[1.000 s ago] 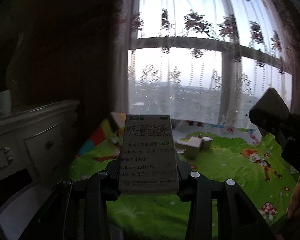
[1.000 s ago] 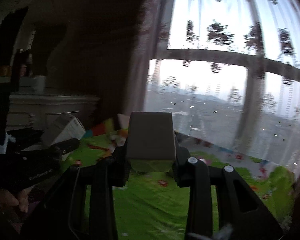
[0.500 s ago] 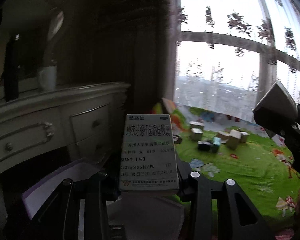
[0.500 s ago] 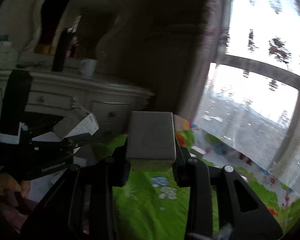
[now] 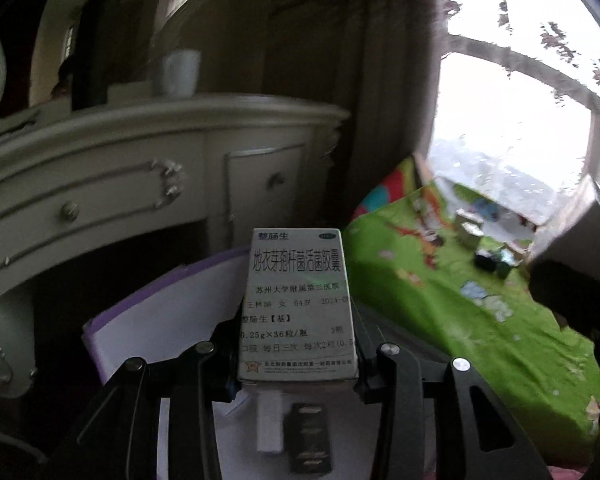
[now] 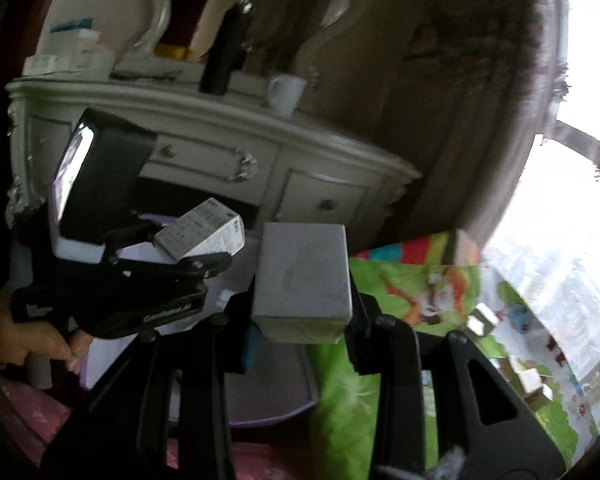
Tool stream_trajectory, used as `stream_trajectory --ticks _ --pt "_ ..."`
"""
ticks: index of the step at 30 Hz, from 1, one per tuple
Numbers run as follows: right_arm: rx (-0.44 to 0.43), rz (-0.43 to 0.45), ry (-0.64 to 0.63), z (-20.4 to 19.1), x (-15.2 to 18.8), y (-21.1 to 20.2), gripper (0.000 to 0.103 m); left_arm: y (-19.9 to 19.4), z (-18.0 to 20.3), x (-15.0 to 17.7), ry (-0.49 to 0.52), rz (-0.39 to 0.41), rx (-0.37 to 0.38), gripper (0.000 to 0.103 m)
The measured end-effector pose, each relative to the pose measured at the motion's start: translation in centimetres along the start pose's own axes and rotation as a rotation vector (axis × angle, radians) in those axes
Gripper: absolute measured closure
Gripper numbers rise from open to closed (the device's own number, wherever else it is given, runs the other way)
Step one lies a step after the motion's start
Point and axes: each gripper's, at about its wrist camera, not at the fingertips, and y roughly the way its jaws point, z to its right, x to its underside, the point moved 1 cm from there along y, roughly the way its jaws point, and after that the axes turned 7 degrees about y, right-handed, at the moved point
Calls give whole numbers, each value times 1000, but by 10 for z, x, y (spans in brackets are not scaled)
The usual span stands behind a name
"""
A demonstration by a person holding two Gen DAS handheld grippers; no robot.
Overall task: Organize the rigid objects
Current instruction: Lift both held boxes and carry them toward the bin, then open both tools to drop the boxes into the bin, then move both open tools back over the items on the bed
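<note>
My left gripper [image 5: 298, 354] is shut on a white medicine box [image 5: 298, 304] printed with black characters, held flat-side up over a white bin with a purple rim [image 5: 156, 312]. A small white box and a dark strip [image 5: 310, 436] lie in that bin below the held box. My right gripper [image 6: 302, 320] is shut on a plain grey box [image 6: 302, 274]. In the right wrist view the left gripper [image 6: 204, 258] with its medicine box [image 6: 202, 234] is at the left, a hand [image 6: 24, 332] on its handle. The purple-rimmed bin [image 6: 268, 396] shows under both.
A cream dresser [image 5: 140, 168] with drawers stands behind the bin, a white mug [image 5: 178, 72] and a dark bottle [image 5: 94, 46] on top. A green cartoon play mat [image 5: 480, 320] spreads to the right with several small boxes [image 5: 484, 248] near the curtained window [image 5: 512, 108].
Both grippers have swung left and dropped, away from the window and mat toward the dresser and the purple-rimmed bin. Each still holds its box.
</note>
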Motion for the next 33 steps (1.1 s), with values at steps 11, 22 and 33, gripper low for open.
stream_trajectory --ticks 11,22,33 --pt "-193 -148 20 -28 15 44 64 34 -36 27 -94 -213 -117 59" --pt "-174 -159 109 -9 25 39 27 32 -33 21 -72 -206 -225 16" --pt "169 -216 401 121 74 5 15 48 60 -15 62 -214 68 10"
